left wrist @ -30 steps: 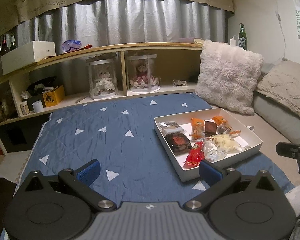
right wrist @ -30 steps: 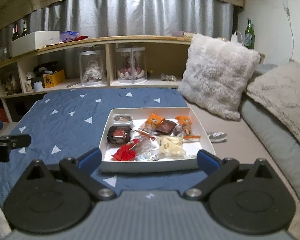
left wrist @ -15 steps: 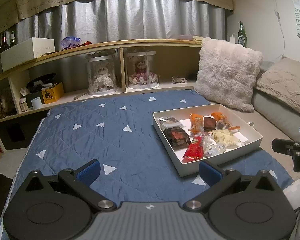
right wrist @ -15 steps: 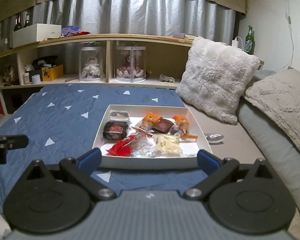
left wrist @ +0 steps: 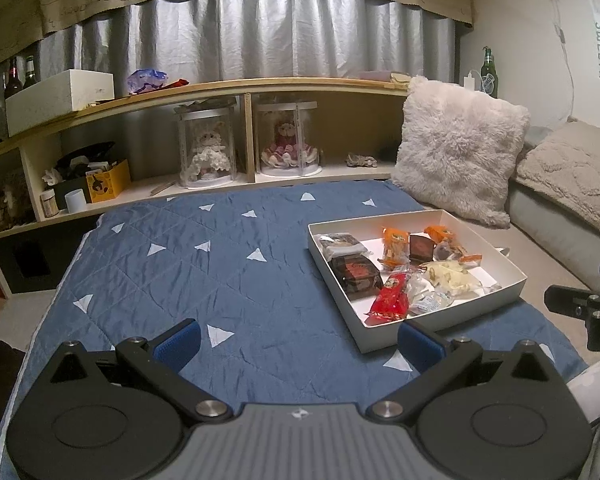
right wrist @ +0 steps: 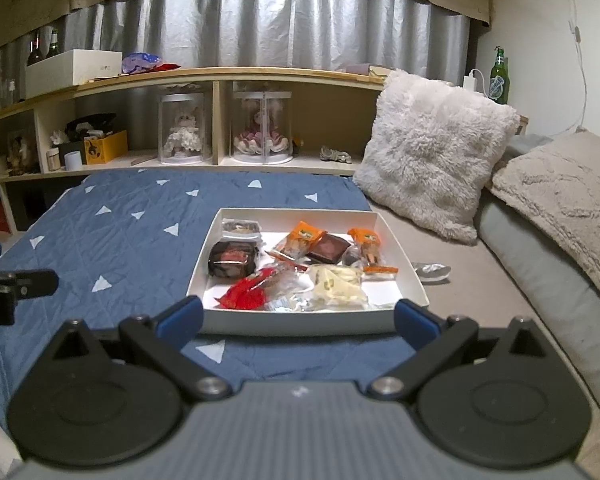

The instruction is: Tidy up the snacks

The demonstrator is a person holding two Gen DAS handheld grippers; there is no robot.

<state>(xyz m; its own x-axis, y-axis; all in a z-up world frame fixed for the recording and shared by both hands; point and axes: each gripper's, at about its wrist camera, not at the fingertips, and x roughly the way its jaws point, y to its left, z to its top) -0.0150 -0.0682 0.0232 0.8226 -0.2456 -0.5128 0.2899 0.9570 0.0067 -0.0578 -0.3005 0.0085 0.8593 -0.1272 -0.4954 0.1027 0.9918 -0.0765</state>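
A white box (left wrist: 380,336) (right wrist: 296,322) sits on the blue triangle-print cloth (left wrist: 204,280) (right wrist: 112,240). It holds several wrapped snacks: a dark round pack (left wrist: 356,274) (right wrist: 233,258), a red wrapper (left wrist: 390,302) (right wrist: 246,294), orange packets (left wrist: 394,242) (right wrist: 300,238), a pale yellow pack (left wrist: 452,278) (right wrist: 336,284). A silver wrapper (right wrist: 432,270) lies outside, right of the box. My left gripper (left wrist: 298,340) is open and empty, left of the box. My right gripper (right wrist: 296,320) is open and empty, just in front of the box.
A fluffy cushion (left wrist: 456,156) (right wrist: 432,160) and grey bedding (right wrist: 556,216) lie to the right. A wooden shelf (left wrist: 220,88) with two doll cases (left wrist: 208,148), boxes and bottles runs along the back before a grey curtain.
Both grippers have pulled back and risen a little, so the box looks slightly farther away. Both stay open. The snacks have not moved.
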